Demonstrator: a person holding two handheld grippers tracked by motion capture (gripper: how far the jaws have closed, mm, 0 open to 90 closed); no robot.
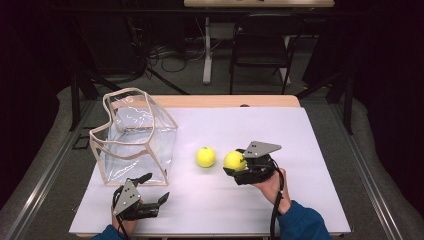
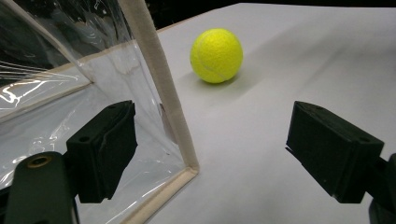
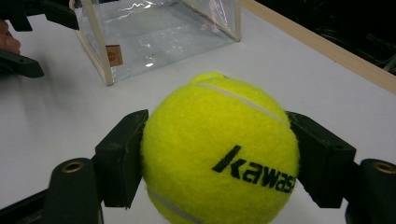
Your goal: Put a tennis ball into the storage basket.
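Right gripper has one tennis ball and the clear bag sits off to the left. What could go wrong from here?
1. The right gripper pinches the round held tennis ball at its sides alone; it might squirt out in transit.
2. The clear bag is soft and its rim sags, so the ball may catch the edge or tip it. The left gripper is open beside it, not bracing it.
3. The loose tennis ball lies on the way and could be knocked rolling.

overhead forward-down, two low close-ups (shared bag [image 1: 134, 137])
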